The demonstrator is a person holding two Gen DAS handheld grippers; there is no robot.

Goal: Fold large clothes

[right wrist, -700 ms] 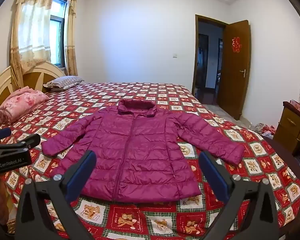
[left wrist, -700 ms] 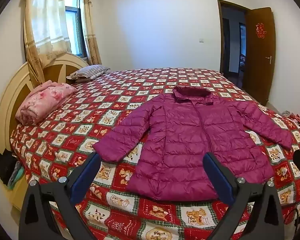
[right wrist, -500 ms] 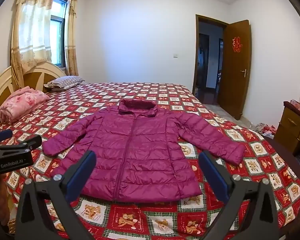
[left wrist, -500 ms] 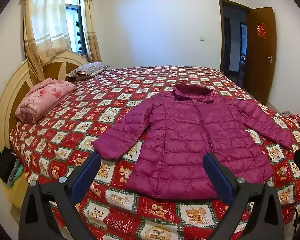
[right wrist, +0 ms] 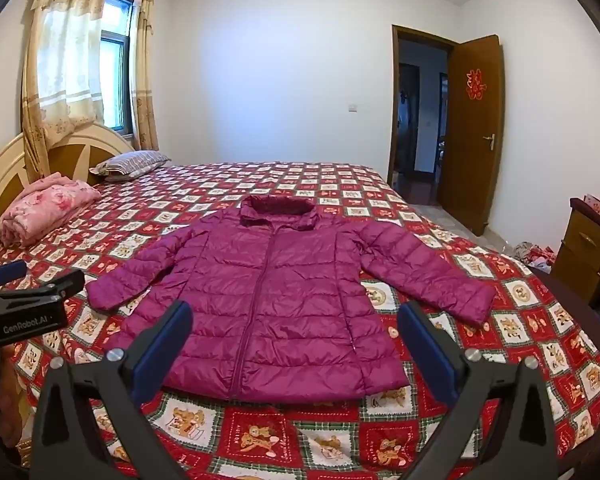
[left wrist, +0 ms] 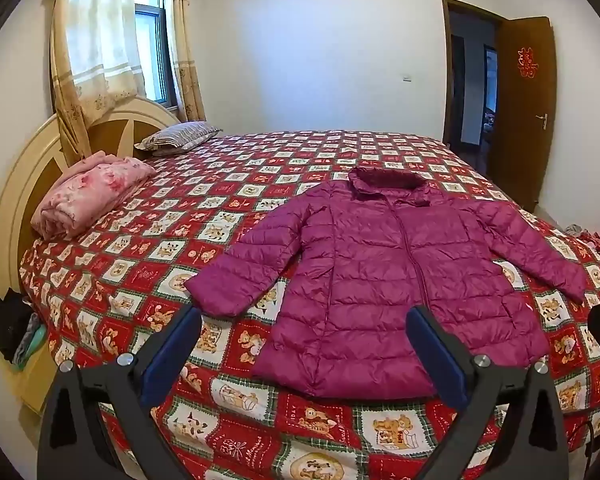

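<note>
A magenta quilted puffer jacket (left wrist: 384,280) lies flat and face up on the bed, zipped, both sleeves spread out, collar toward the far side; it also shows in the right wrist view (right wrist: 276,300). My left gripper (left wrist: 302,324) is open and empty, held above the near bed edge before the jacket's hem and left sleeve cuff (left wrist: 220,292). My right gripper (right wrist: 294,320) is open and empty, held before the middle of the hem. The left gripper's body (right wrist: 24,304) shows at the left of the right wrist view.
The bed has a red patchwork bear quilt (left wrist: 148,240). A folded pink blanket (left wrist: 88,196) and a striped pillow (left wrist: 180,138) lie by the wooden headboard (left wrist: 8,184). An open brown door (right wrist: 474,132) and a wooden dresser (right wrist: 592,248) stand at the right.
Both grippers have drifted very slightly; the jacket sits a touch higher in the left view. Nothing was taken hold of and the jacket has not moved.
</note>
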